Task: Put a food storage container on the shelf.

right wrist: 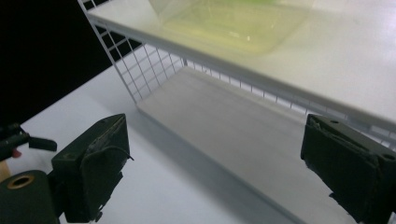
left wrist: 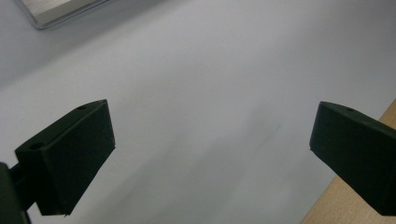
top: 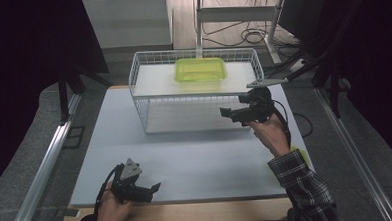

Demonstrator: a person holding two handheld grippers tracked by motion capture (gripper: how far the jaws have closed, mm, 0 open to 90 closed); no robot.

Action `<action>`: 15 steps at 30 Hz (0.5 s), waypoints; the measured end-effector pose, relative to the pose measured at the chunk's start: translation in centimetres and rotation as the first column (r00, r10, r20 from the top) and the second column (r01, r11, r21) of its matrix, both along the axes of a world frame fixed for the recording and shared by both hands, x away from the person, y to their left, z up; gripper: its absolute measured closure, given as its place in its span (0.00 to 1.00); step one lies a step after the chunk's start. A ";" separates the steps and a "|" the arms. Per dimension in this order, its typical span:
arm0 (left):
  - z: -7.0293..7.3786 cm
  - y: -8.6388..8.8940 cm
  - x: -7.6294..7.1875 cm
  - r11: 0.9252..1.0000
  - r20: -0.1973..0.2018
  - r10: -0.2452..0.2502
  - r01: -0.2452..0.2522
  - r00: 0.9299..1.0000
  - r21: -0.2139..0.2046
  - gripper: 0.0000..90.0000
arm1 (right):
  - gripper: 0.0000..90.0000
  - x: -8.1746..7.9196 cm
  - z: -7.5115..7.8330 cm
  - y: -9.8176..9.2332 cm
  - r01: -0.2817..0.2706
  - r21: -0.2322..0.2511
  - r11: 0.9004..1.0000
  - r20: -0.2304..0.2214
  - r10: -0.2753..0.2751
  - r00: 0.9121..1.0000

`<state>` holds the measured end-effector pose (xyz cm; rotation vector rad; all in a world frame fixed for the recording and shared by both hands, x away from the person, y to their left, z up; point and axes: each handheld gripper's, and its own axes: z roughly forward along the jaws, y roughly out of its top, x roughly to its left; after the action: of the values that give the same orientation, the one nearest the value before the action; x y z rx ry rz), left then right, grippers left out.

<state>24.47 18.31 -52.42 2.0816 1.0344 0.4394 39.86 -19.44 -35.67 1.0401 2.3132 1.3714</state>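
A white wire rack (top: 138,75) with two shelves stands at the back of the white table top (top: 196,160). A yellow-green plastic tub (top: 201,70) rests on its upper shelf (right wrist: 355,70) and appears from below as the tub (right wrist: 233,23) in the right gripper view. My right gripper (top: 227,112) hovers at the rack's front right, pointing left along the lower shelf (right wrist: 224,121). In its own view the right gripper (right wrist: 215,154) is open and empty. My left gripper (top: 155,188) lies near the table's front left edge. That left gripper (left wrist: 210,140) is open over bare table.
A wooden edge (top: 188,213) borders the white top at the front, and the same edge (left wrist: 355,205) lies by one left jaw. Metal rails (top: 41,172) run along both sides of the table. Desk legs and cables (top: 245,33) stand behind the rack.
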 end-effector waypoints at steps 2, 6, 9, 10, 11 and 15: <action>0.0 0.0 0.0 1.000 -0.001 0.002 -0.002 1.000 -0.002 0.00 | 0.09 -0.4 -0.4 -0.3 -0.001 -0.007 1.000 -0.007 0.001 1.000; 0.0 -0.1 0.0 1.000 -0.004 0.003 -0.003 1.000 0.001 0.00 | 0.09 -1.0 -1.2 -0.8 0.003 -0.011 1.000 -0.010 -0.003 1.000; 0.1 -0.1 0.0 1.000 -0.005 0.002 -0.002 1.000 0.004 0.00 | 0.08 -1.6 -1.6 -1.2 0.006 -0.014 1.000 -0.002 -0.006 1.000; 0.1 -0.1 0.0 1.000 -0.005 0.003 -0.003 1.000 0.005 0.00 | 0.08 -1.9 -1.7 -1.2 0.005 -0.013 1.000 -0.001 -0.005 1.000; 0.1 -0.1 0.0 1.000 -0.003 0.002 -0.002 1.000 0.005 0.00 | 0.08 -2.1 -1.8 -1.3 0.001 -0.014 1.000 -0.001 -0.001 1.000; 0.2 -0.1 -0.1 1.000 0.005 0.003 -0.003 1.000 0.004 0.00 | 0.08 -3.0 -2.4 -1.5 -0.007 -0.029 1.000 0.003 0.007 1.000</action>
<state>24.36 18.20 -52.25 2.0816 1.0345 0.4474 36.82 -20.94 -38.05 1.0214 2.3292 1.3375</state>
